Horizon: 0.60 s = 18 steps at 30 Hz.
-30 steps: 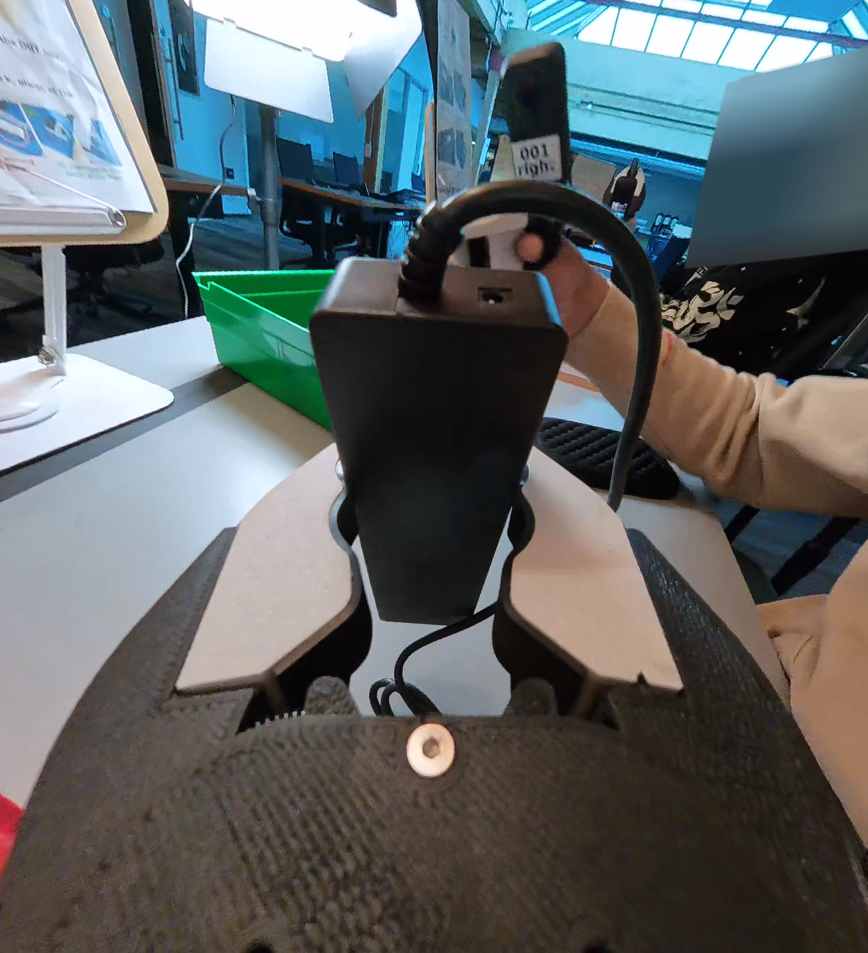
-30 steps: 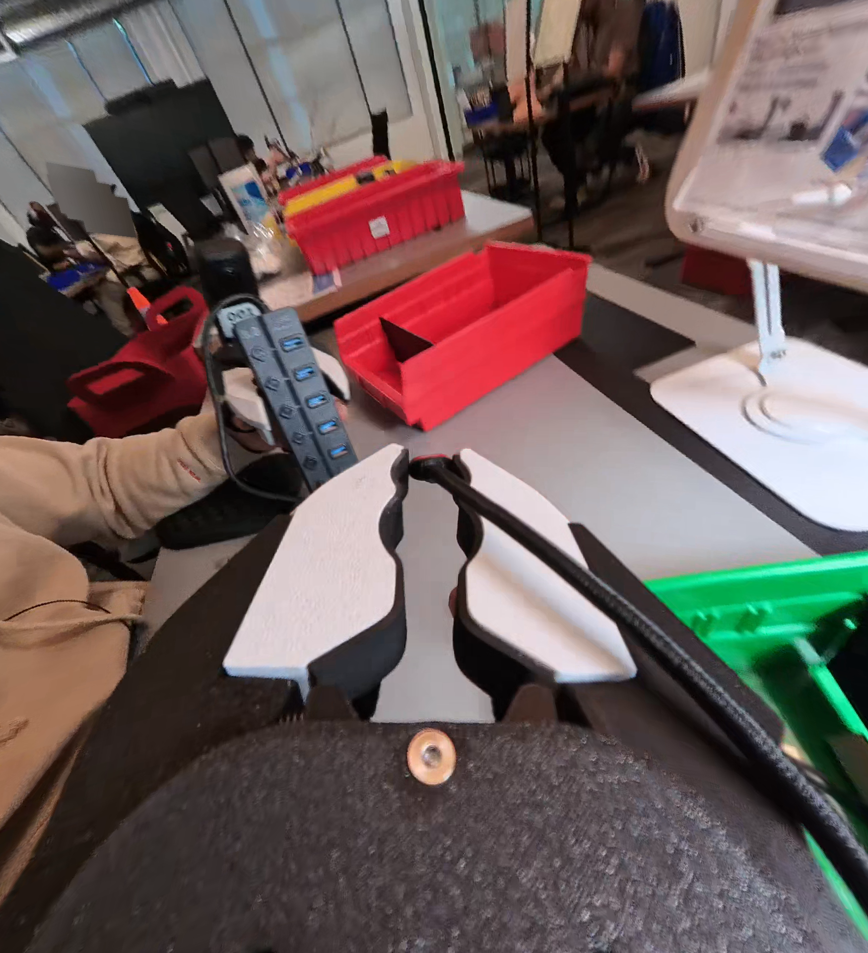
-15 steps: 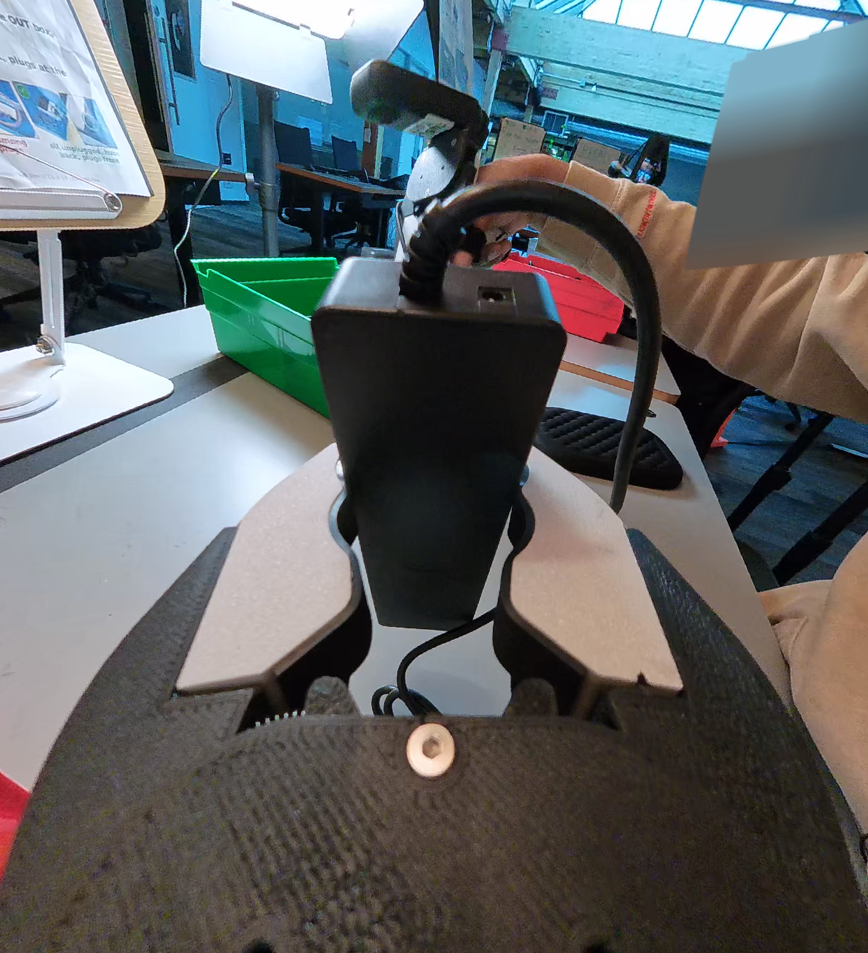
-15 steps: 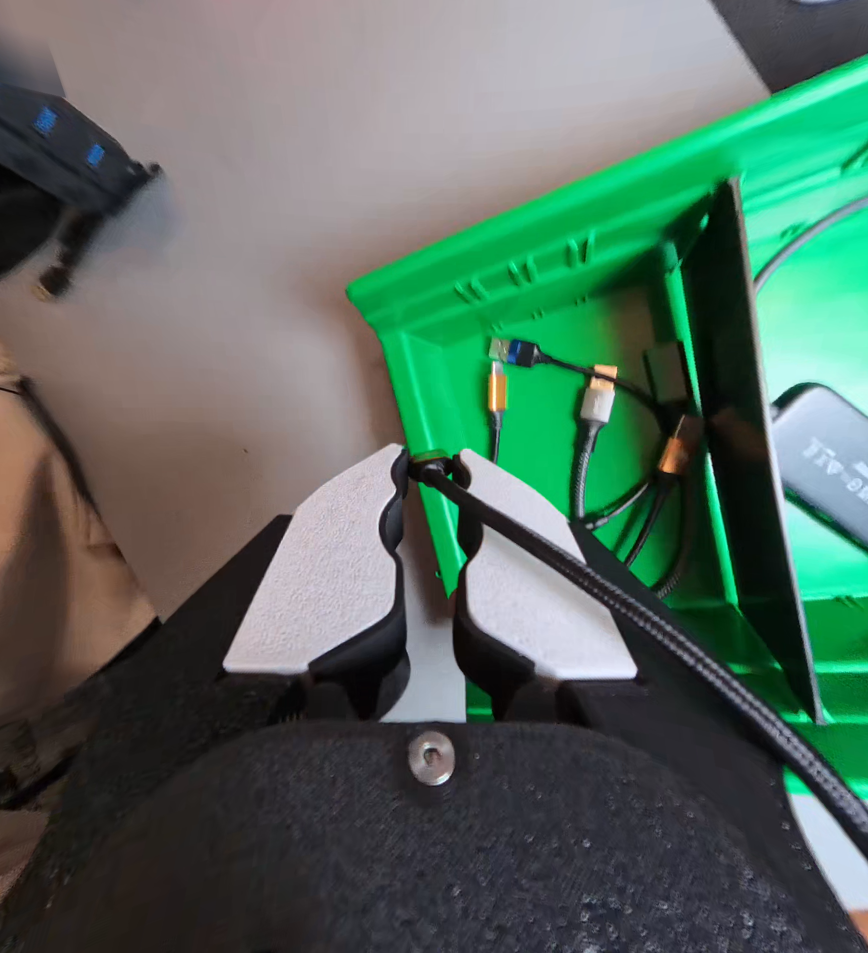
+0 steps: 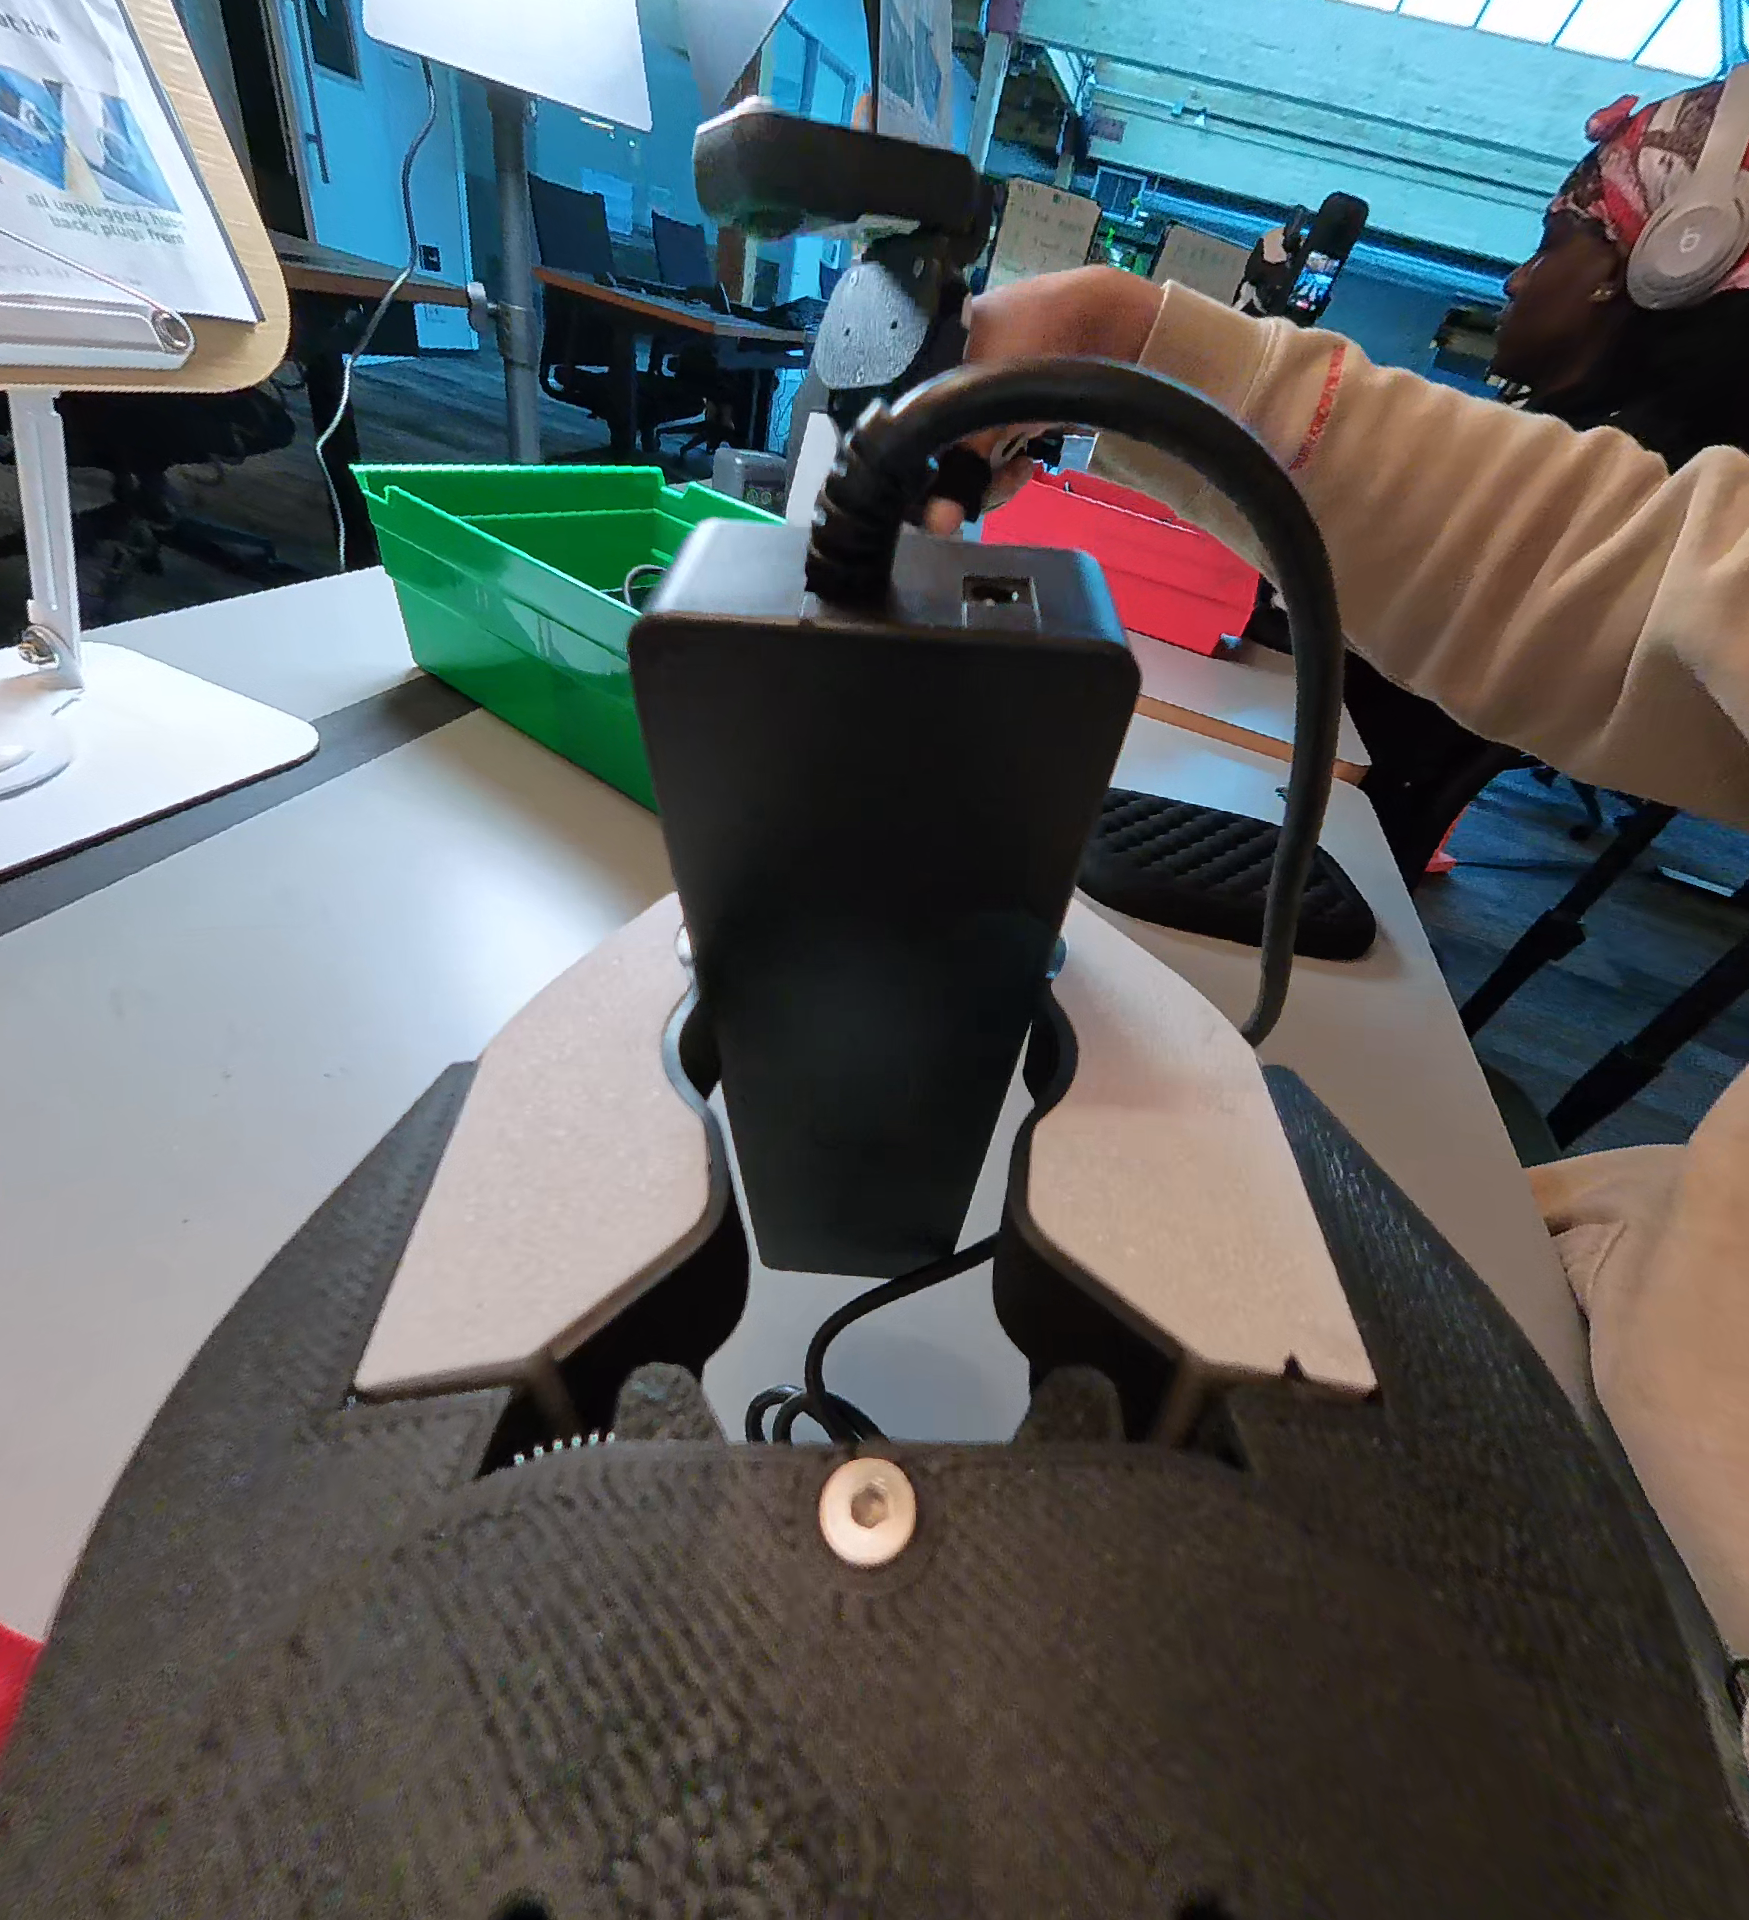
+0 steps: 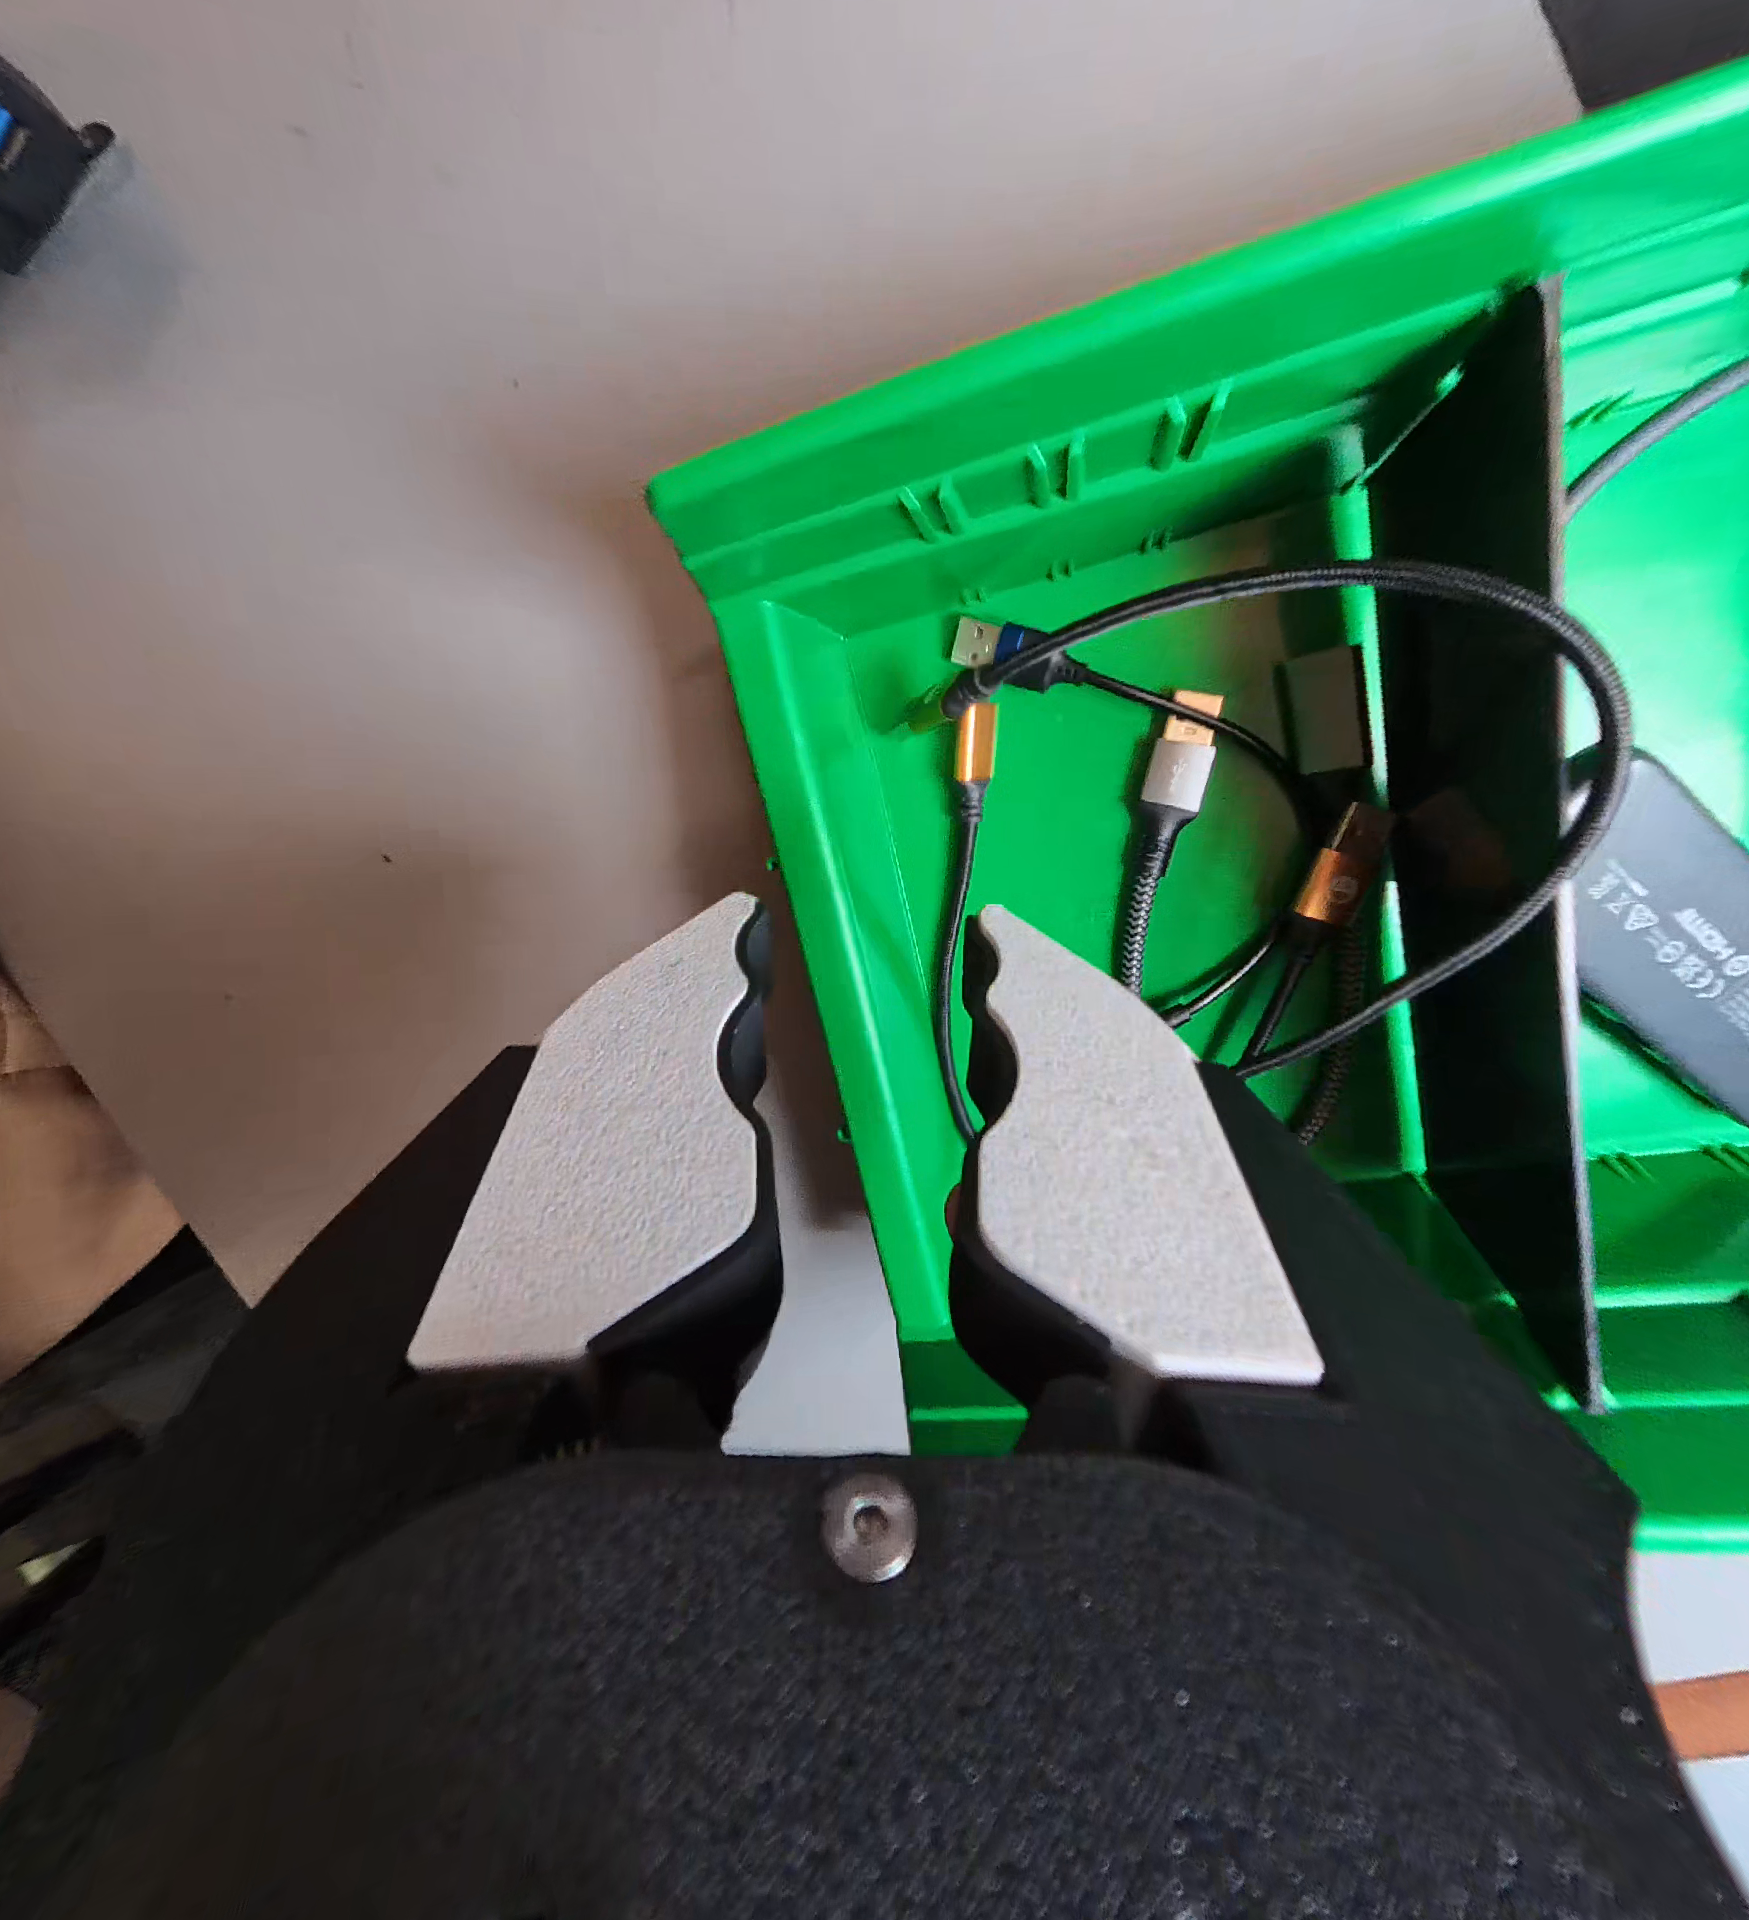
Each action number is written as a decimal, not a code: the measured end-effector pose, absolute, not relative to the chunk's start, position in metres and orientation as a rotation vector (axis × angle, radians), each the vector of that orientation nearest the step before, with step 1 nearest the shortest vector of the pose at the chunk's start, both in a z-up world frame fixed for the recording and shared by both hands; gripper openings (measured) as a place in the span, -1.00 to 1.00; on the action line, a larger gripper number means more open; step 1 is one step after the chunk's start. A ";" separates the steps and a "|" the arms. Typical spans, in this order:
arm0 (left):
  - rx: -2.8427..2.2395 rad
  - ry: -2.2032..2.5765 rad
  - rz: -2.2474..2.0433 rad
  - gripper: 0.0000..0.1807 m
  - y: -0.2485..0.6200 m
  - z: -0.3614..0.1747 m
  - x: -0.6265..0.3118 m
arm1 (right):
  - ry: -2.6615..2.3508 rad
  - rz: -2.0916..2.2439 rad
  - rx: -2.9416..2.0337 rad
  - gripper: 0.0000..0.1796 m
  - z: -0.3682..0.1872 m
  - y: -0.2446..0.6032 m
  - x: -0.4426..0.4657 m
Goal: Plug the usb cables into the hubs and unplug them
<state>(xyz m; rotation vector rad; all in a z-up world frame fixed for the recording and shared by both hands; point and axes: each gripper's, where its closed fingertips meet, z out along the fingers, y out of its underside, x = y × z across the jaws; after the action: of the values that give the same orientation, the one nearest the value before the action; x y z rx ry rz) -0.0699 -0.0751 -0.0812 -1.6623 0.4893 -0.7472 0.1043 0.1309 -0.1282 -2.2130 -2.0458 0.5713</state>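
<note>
Left claw [image 5: 870,997] is clamping a black hub [image 5: 880,852] upright between its fingers, hub's thick cable [image 5: 1285,665] arcing off the top and dropping to the claw's right. Bench [image 5: 226,987] is lying below. Green bin [image 5: 496,582] is sitting ahead and left of this claw; red bin [image 5: 1130,561] is sitting beyond the hub.

Right claw [image 6: 865,940] is hovering with fingers apart, gripping nothing, tips straddling the green bin's [image 6: 953,478] wall. Braided cable [image 6: 1472,790] is looping inside the bin just ahead-right of the claw, among gold, silver and blue plugs [image 6: 1176,764]. Flat grey hub [image 6: 1722,935] is lying in the next compartment, further right, past the black divider [image 6: 1472,727].
</note>
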 end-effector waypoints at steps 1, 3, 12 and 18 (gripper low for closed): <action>-1.663 0.491 -0.748 -0.36 -0.075 -0.081 -0.069 | -2.040 0.580 -2.183 -0.61 -0.123 0.129 0.102; -1.663 0.493 -0.749 -0.36 -0.075 -0.082 -0.068 | -2.026 0.621 -2.084 -0.62 -0.110 0.123 0.091; -1.680 0.529 -0.762 -0.36 -0.077 -0.084 -0.056 | -1.968 1.016 -1.440 -0.53 -0.056 -0.001 0.005; -1.666 0.632 -0.818 -0.36 -0.089 -0.085 -0.032 | -2.063 1.118 -1.250 -0.36 -0.062 -0.081 -0.036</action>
<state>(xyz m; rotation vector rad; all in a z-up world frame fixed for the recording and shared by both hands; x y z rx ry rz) -0.0322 -0.0890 -0.0846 -1.6658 0.6321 -0.8184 -0.0355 -0.0811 -0.0620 -1.2496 -2.0634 1.1182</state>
